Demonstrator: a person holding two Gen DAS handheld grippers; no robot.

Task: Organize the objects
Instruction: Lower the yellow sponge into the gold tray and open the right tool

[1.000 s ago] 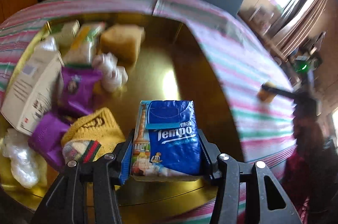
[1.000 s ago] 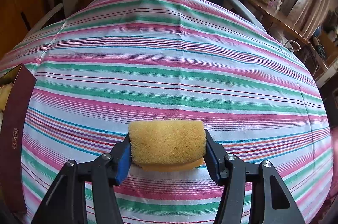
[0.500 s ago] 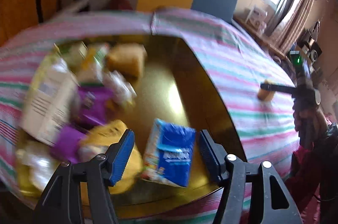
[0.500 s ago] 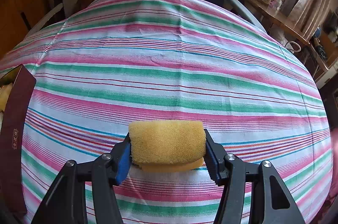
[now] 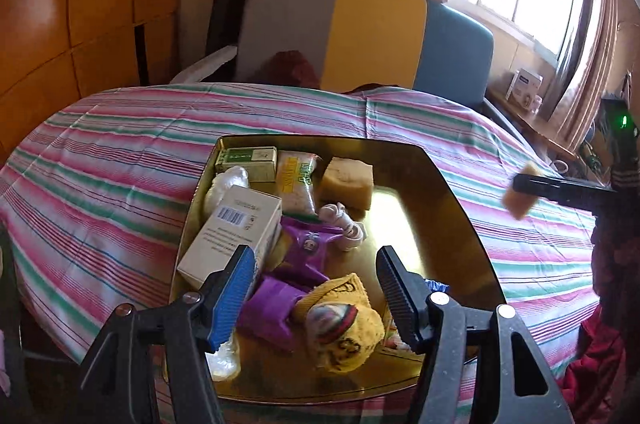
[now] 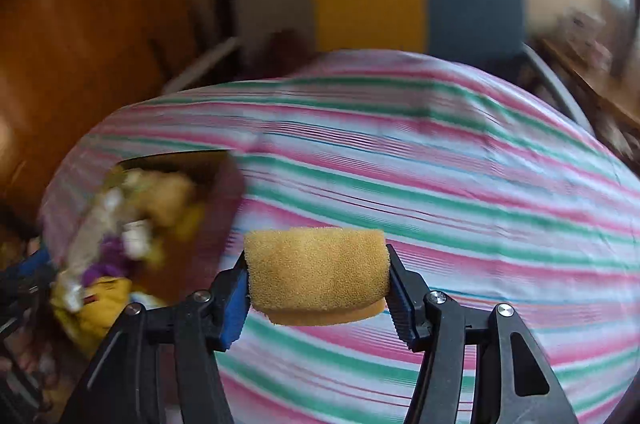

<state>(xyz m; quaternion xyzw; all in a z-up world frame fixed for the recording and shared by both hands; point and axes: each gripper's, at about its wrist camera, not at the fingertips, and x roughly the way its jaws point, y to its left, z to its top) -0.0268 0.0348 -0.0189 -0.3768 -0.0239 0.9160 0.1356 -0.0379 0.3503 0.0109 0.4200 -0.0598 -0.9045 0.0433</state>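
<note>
My left claw (image 5: 316, 288) hangs spread and empty over the gold tray (image 5: 452, 184), jaws just opened. My right claw (image 6: 316, 288) pinches a yellow sponge (image 6: 316, 276) above the striped table (image 6: 440, 184), tray at nine o'clock, so it can join the pile.

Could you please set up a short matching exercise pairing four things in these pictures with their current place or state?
Things:
1. sponge
2. left tongs
3. white box
4. yellow sock

States:
A. open, holding nothing
B. gripped in the right tongs
C. at the tray's near edge
D. on the tray's left side

Pairs: 1-B, 2-A, 3-D, 4-C
</note>
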